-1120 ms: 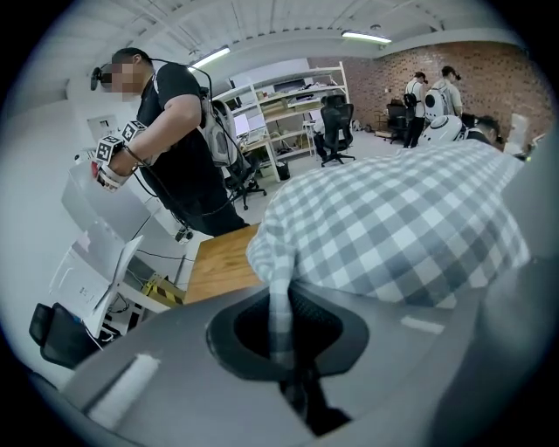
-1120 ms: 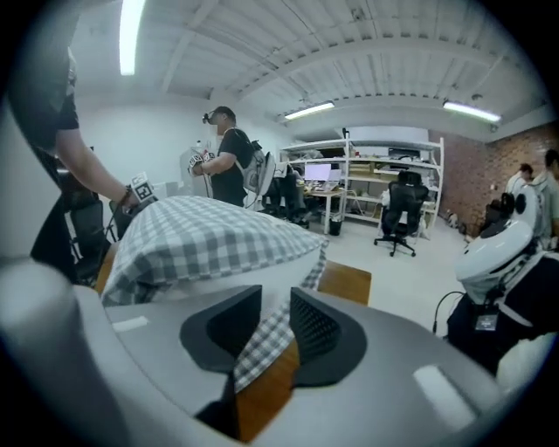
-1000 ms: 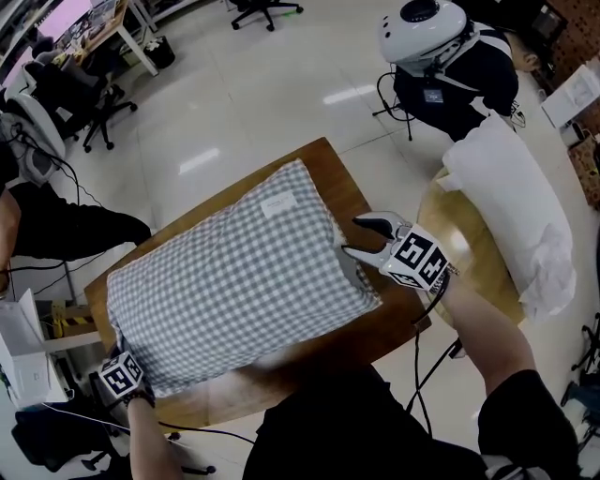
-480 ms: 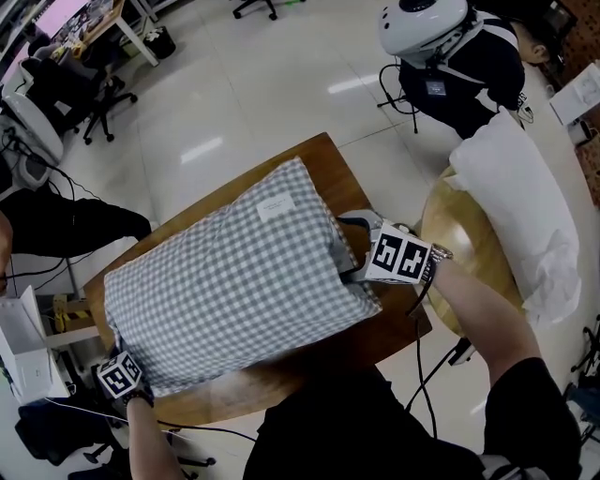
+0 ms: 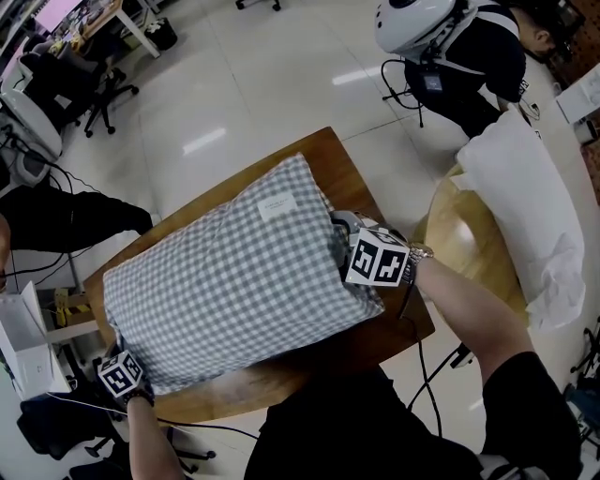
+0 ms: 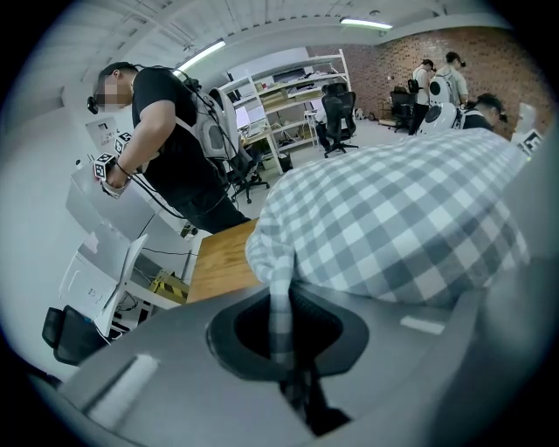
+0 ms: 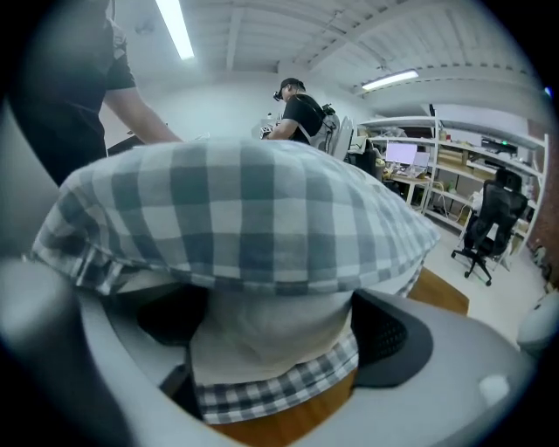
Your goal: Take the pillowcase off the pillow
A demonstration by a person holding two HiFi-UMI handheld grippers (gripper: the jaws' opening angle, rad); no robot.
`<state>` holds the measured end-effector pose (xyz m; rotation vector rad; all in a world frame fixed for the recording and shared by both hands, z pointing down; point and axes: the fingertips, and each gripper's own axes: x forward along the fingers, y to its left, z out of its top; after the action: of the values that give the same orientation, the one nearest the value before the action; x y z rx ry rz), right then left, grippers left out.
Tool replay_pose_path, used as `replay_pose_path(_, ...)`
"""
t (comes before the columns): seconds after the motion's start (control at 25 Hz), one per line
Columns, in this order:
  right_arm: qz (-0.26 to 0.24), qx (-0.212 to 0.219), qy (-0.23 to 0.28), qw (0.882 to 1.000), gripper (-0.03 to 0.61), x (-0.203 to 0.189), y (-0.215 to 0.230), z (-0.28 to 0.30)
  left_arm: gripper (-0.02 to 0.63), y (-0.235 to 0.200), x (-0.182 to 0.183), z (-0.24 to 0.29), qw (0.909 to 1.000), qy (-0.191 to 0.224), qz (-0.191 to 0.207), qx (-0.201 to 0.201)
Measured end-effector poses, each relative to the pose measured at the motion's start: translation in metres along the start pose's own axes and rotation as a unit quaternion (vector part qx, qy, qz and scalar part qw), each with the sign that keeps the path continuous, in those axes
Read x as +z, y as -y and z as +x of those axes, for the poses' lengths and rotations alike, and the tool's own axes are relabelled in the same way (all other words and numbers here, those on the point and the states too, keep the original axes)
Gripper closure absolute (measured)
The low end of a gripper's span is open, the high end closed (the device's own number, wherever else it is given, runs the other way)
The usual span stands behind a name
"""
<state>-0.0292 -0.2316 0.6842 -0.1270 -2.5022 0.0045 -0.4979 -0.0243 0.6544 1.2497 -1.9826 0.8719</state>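
A pillow in a grey-and-white checked pillowcase [image 5: 225, 281] lies across the wooden table [image 5: 328, 352]. My left gripper [image 5: 125, 364] sits at its near left corner, shut on a pinched strip of the checked cloth [image 6: 281, 319]. My right gripper [image 5: 340, 246] is pushed into the case's open end on the right side. Its jaws have just been opening and stand wide. The white pillow's end [image 7: 262, 336] sits between them, with checked cloth above and below it. In the head view the fingertips are partly hidden under the cloth.
A bare white pillow [image 5: 525, 206] lies on a round wooden table [image 5: 464, 248] at the right. A person in a white helmet [image 5: 422, 23] stands beyond the table. Office chairs [image 5: 89, 98] and a seated person are at the left, with white boxes [image 5: 23, 352] near the left corner.
My right gripper has moved left and down into the pillowcase's open end, and its jaws have spread wider. The left gripper has kept still, holding the corner.
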Motion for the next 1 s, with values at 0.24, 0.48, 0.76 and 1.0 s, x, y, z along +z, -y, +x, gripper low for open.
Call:
replay_pose_path(0.24,-0.009,-0.004,0.009,1.000,0.051,0.000,0.000,0.017,0.603,0.004,0.002,0.001,1.0000,-0.006,0.004,-0.001)
replay_pose_path(0.48,0.007,-0.009,0.035,0.999,0.085,-0.006,-0.002,0.033,0.604,0.006,-0.002,0.006,0.9999,-0.009,0.008,-0.005)
replay_pose_path(0.76,0.033,-0.012,0.069,0.997,0.183,-0.005,0.006,0.035,0.604,0.008,0.006,0.007,0.9997,-0.018,0.016,-0.010)
replay_pose_path(1.0,0.040,-0.035,0.094,0.994,0.319,-0.009,0.007,0.032,0.604,0.005,-0.001,0.012,0.9997,-0.020,0.010,-0.010)
